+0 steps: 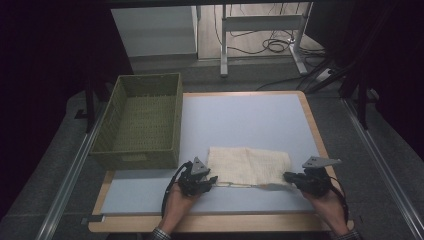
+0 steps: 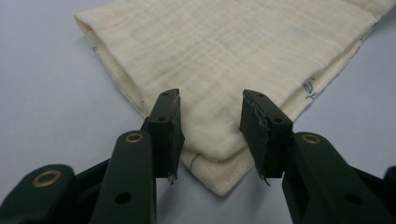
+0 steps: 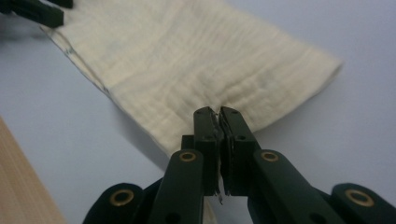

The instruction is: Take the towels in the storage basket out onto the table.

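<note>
Left tool (image 2: 210,135) low with jaws apart, right tool (image 3: 219,116) apparently clamped tight, both hands near the table's front edge.

A lab: dark curtains (image 1: 45,75); metal floor rails (image 1: 67,175); loose cables (image 1: 272,46).

The high view is dim and slightly soft, its left and right sides sinking into near-black around the pale table (image 1: 250,120), which is evenly lit from above with no glare. In the left gripper view the cream cloth (image 2: 224,60) is sharp and casts a soft shadow on the table beside its folded edge, while the black jaws nearest the lens blur. In the right gripper view the cloth's far end goes soft.
</note>
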The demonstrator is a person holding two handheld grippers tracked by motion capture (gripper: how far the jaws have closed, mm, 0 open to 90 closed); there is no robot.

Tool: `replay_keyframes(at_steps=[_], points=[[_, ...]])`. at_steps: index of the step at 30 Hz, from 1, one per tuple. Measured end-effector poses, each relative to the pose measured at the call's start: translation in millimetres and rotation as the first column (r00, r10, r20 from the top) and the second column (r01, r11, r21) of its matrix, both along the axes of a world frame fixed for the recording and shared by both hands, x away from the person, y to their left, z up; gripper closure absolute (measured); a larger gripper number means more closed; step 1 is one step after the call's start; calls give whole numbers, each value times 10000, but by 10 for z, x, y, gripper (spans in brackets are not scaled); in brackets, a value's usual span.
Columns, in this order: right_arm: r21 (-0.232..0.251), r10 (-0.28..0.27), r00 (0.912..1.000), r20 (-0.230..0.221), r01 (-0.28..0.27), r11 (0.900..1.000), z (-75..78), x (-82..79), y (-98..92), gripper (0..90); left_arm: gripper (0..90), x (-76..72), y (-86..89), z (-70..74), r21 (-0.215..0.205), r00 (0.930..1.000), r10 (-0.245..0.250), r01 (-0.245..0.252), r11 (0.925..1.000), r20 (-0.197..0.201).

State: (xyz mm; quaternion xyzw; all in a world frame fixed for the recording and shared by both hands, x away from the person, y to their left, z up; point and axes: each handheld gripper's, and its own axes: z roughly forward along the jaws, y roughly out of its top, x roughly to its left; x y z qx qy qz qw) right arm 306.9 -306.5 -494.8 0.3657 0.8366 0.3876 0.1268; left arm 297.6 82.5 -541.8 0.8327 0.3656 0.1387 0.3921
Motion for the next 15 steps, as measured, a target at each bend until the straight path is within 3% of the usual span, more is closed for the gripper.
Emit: replay_keyframes(at_steps=[2, 6, 10, 15], points=[[-219, -116, 9992, 388, 124, 9997, 161, -46, -46, 854, 584, -1, 2, -4, -37, 10000, 2, -2, 10000, 11], [-671, -365, 9979, 532, 400, 9969, 316, -89, -142, 759, 580, -10, 3, -13, -102, 10000, 34, -33, 9999, 54], [-744, -548, 9981, 272, 567, 9956, 276, -150, -254, 738, 556, -9, 0, -5, -172, 10000, 18, -19, 9999, -51], [-684, -362, 9992, -154, 350, 9970, 117, -237, -269, 719, 566, -34, 12, 65, -152, 10000, -61, 61, 9999, -2]])
